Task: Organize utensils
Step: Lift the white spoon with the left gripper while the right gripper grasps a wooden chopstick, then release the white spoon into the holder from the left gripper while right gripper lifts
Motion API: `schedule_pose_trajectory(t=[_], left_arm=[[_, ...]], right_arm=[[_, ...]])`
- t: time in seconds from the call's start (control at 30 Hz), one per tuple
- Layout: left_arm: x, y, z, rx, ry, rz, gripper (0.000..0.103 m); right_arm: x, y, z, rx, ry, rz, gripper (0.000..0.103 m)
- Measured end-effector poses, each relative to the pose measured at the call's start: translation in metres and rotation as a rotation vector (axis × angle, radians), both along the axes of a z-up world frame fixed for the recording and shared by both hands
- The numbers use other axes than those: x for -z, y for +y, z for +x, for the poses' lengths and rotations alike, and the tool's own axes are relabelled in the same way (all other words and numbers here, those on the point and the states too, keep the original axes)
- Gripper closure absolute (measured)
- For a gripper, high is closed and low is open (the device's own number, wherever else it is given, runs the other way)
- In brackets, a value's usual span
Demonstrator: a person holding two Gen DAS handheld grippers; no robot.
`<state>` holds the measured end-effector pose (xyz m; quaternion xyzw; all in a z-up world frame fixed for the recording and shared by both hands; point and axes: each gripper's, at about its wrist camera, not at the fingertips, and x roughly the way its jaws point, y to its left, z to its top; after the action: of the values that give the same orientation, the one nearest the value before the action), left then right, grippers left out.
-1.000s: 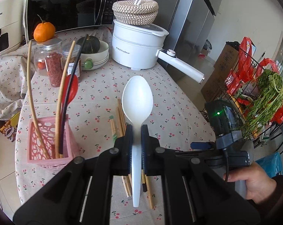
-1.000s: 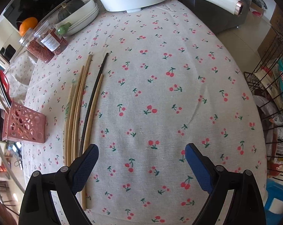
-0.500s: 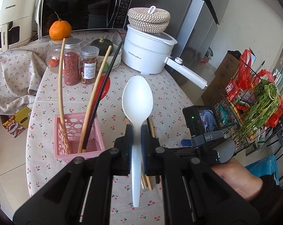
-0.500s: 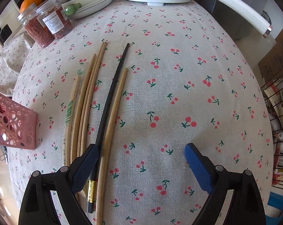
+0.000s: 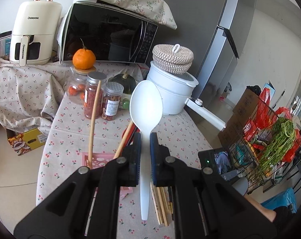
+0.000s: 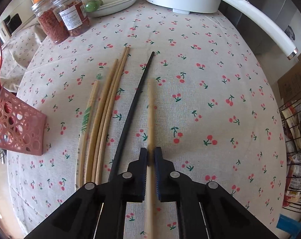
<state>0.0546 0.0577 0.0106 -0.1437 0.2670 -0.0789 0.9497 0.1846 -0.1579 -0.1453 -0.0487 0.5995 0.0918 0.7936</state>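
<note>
My left gripper is shut on a white plastic spoon, bowl up, held above the table. Just below and left of it stands the pink perforated holder with wooden chopsticks and a red utensil in it. My right gripper is shut on a wooden chopstick, which looks blurred and slightly off the cloth. Beside it lie a black chopstick and several wooden chopsticks. The pink holder is at the left of the right wrist view.
A white pot with a long handle stands at the back of the round cherry-print table. Spice jars and a bowl stack are back left. A microwave and air fryer stand behind. A wire basket of greens stands to the right.
My right gripper has closed on the rightmost wooden chopstick; it was open half a second ago. My left gripper with the spoon has moved over towards the pink holder.
</note>
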Motion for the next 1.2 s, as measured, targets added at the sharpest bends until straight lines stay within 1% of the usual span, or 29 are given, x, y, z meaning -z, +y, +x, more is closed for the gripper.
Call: schedule_pose_trajectory(t=[0.13, 0.23, 0.4, 0.5, 0.57, 0.7, 0.77, 0.83, 0.93, 1.0, 1.1, 1.2], left_arm=[[-0.003, 0.007, 0.004, -0.052, -0.102, 0.047, 0.093], [-0.001, 0.01, 0.01, -0.085, -0.153, 0.086, 0.093], [0.007, 0.012, 0.023, -0.126, -0.178, 0.121, 0.093], [0.011, 0.01, 0.026, -0.142, -0.187, 0.142, 0.093], [0.014, 0.009, 0.028, -0.154, -0.191, 0.151, 0.093], [0.02, 0.007, 0.029, -0.159, -0.194, 0.163, 0.093], [0.026, 0.006, 0.031, -0.157, -0.191, 0.184, 0.093], [0.033, 0.008, 0.034, -0.156, -0.159, 0.188, 0.093], [0.037, 0.015, 0.036, -0.162, -0.107, 0.152, 0.093], [0.034, 0.019, 0.033, -0.154, -0.091, 0.123, 0.088], [0.03, 0.021, 0.025, -0.135, -0.07, 0.107, 0.081], [0.028, 0.025, 0.017, -0.121, -0.035, 0.102, 0.08]], right_arm=[[-0.007, -0.004, -0.004, 0.032, 0.013, 0.108, 0.096], [-0.025, -0.01, -0.008, 0.041, -0.028, 0.174, 0.096], [-0.065, -0.014, -0.027, 0.007, -0.146, 0.268, 0.096], [-0.087, -0.011, -0.037, -0.018, -0.206, 0.306, 0.096], [-0.097, -0.009, -0.042, -0.03, -0.235, 0.324, 0.096], [-0.11, -0.004, -0.052, -0.054, -0.287, 0.333, 0.096], [-0.114, -0.002, -0.053, -0.06, -0.309, 0.337, 0.096], [-0.117, -0.002, -0.053, -0.062, -0.327, 0.344, 0.096], [-0.118, -0.001, -0.055, -0.063, -0.334, 0.356, 0.096], [-0.119, 0.0, -0.055, -0.06, -0.333, 0.369, 0.096], [-0.123, 0.002, -0.057, -0.064, -0.348, 0.381, 0.096], [-0.127, 0.007, -0.058, -0.071, -0.369, 0.398, 0.096]])
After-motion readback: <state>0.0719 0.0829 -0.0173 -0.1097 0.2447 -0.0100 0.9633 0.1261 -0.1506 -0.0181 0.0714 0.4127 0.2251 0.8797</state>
